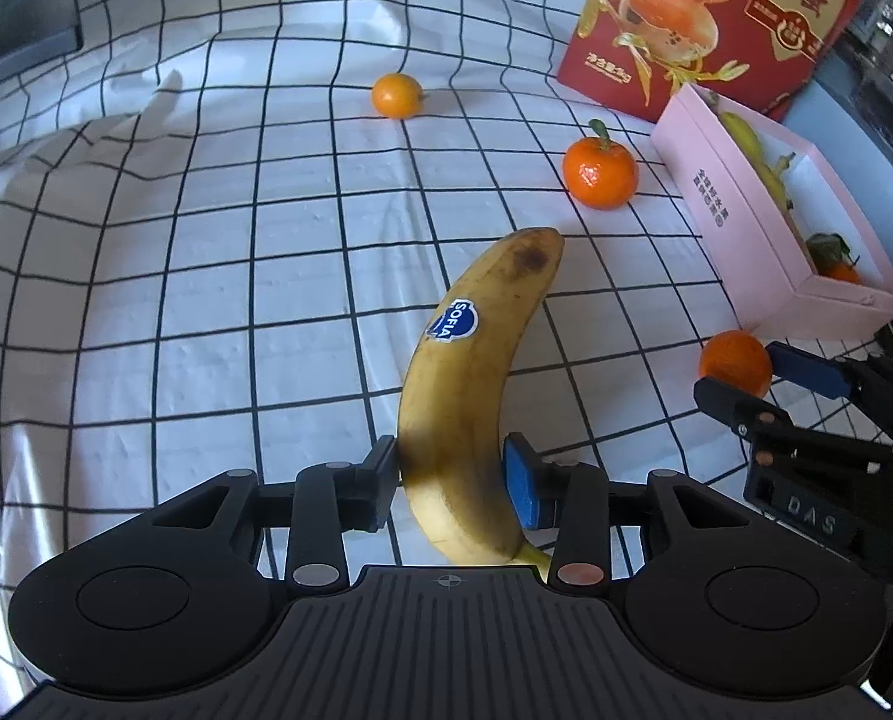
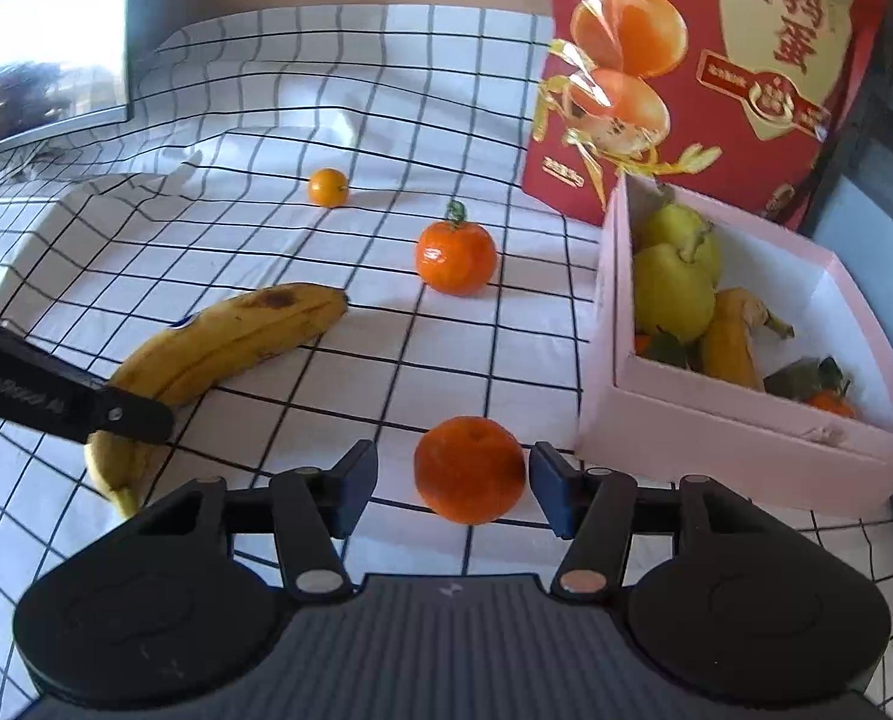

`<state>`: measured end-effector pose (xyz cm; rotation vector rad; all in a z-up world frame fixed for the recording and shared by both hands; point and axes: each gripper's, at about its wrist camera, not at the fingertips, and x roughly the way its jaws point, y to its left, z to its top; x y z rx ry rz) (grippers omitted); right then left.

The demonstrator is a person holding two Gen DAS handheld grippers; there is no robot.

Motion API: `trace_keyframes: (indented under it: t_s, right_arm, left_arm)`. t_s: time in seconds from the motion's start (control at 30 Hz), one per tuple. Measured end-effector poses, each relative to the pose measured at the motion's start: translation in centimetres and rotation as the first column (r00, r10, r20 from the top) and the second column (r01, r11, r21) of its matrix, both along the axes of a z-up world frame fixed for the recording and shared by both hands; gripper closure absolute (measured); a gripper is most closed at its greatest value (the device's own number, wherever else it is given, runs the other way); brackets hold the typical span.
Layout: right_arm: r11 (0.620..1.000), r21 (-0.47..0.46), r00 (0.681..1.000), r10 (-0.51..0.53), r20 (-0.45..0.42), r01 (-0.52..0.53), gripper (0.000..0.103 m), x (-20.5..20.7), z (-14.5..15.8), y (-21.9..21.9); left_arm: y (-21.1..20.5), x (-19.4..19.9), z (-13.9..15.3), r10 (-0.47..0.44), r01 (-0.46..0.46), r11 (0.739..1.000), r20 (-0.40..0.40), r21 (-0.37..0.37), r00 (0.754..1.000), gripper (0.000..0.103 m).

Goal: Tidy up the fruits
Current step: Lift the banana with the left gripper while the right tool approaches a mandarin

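Note:
A yellow banana (image 1: 476,372) with a blue sticker lies on the checked cloth; my left gripper (image 1: 452,480) has its pads touching both sides of its stem end. The banana also shows in the right wrist view (image 2: 224,342). My right gripper (image 2: 452,480) is open around a tangerine (image 2: 470,471), with a gap on the left side; that tangerine shows in the left wrist view (image 1: 736,363) too. A stemmed tangerine (image 2: 456,258) and a small orange fruit (image 2: 328,186) lie farther back. The pink box (image 2: 746,432) holds pears, a banana and tangerines.
A red printed fruit carton (image 2: 716,60) stands behind the pink box. A monitor (image 2: 44,42) stands at the far left. The cloth (image 2: 266,120) is wrinkled and raised at the left. The table edge runs right of the pink box.

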<state>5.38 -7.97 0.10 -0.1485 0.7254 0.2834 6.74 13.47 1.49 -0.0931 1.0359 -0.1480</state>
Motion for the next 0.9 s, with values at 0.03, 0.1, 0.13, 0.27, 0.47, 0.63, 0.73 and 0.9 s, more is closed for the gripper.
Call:
trace_keyframes:
  t_s: [0.03, 0.1, 0.13, 0.27, 0.47, 0.63, 0.73, 0.9]
  right_arm:
    - [1.000, 0.007, 1.000, -0.009, -0.009, 0.010, 0.047, 0.2, -0.2, -0.3]
    - [1.000, 0.023, 0.999, -0.021, -0.026, 0.022, 0.047, 0.4, -0.5, -0.7]
    - [0.999, 0.030, 0.999, -0.026, -0.034, 0.027, 0.047, 0.4, -0.6, -0.9]
    - [0.998, 0.048, 0.998, -0.032, -0.058, 0.035, 0.047, 0.1, -0.9, -1.4]
    - [0.997, 0.057, 0.996, -0.042, -0.073, 0.046, 0.047, -1.0, -1.2, -2.0]
    - [0.996, 0.064, 0.996, -0.060, -0.058, 0.064, 0.042, -1.9, -1.8, -2.6]
    - [0.995, 0.077, 0.997, -0.056, -0.061, 0.061, 0.039, -2.1, -1.9, -2.8]
    - [0.996, 0.071, 0.998, -0.050, -0.046, 0.053, 0.031, -2.4, -2.2, -2.6]
  left_arm:
    - [-0.1, 0.0, 0.1, -0.007, 0.006, 1.000, 0.006, 0.011, 1.000, 0.060]
    - [-0.3, 0.2, 0.4, -0.015, 0.014, 0.999, 0.034, 0.033, 0.999, 0.061]
    - [-0.4, 0.4, 0.6, -0.022, 0.019, 0.999, 0.049, 0.046, 0.999, 0.061]
    - [-1.0, 1.4, 1.0, -0.041, 0.037, 0.997, 0.075, 0.063, 0.996, 0.061]
    - [-1.9, 2.5, 0.7, -0.084, 0.075, 0.991, 0.074, 0.109, 0.994, 0.058]
    - [-2.4, 3.2, 0.2, -0.101, 0.092, 0.987, 0.064, 0.134, 0.993, 0.057]
    - [-2.6, 3.5, -0.1, -0.109, 0.101, 0.985, 0.056, 0.140, 0.992, 0.056]
    - [-2.1, 3.5, -0.2, -0.116, 0.110, 0.987, 0.050, 0.116, 0.992, 0.057]
